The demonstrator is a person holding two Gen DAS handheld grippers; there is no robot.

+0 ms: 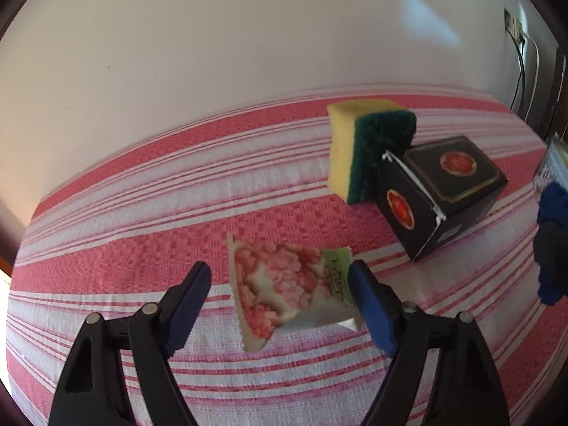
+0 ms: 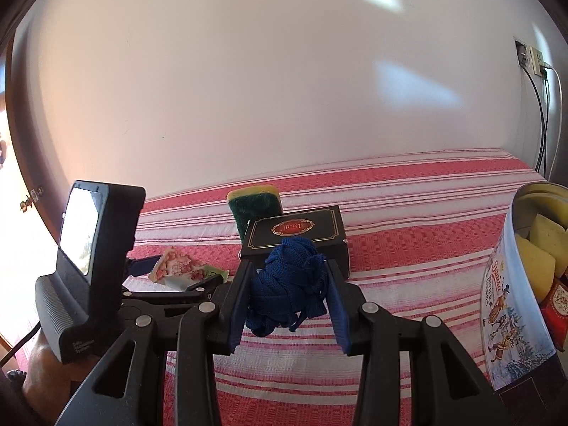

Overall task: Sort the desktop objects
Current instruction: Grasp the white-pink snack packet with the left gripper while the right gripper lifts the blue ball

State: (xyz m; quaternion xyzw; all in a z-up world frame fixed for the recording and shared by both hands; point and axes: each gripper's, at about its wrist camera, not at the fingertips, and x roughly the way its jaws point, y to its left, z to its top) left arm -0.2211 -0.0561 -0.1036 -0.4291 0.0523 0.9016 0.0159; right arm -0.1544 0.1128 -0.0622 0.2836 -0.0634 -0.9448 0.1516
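A pink floral sachet (image 1: 269, 284) lies on the striped cloth between the fingers of my left gripper (image 1: 280, 269). That gripper is open: its right pad sits at the sachet's green edge and its left pad stands apart. My right gripper (image 2: 289, 266) is shut on a bundle of blue cord (image 2: 287, 284), held above the cloth. That bundle also shows at the right edge of the left wrist view as blue cord (image 1: 552, 241). A yellow and green sponge (image 1: 362, 149) leans on edge against a black box (image 1: 440, 191) with red emblems.
A red and white striped cloth (image 2: 408, 220) covers the table up to a pale wall. A round printed tin (image 2: 514, 301) at the right holds yellow sponges (image 2: 539, 259) and a red box (image 2: 557, 305). A wall socket (image 2: 532, 60) with hanging cables is at far right.
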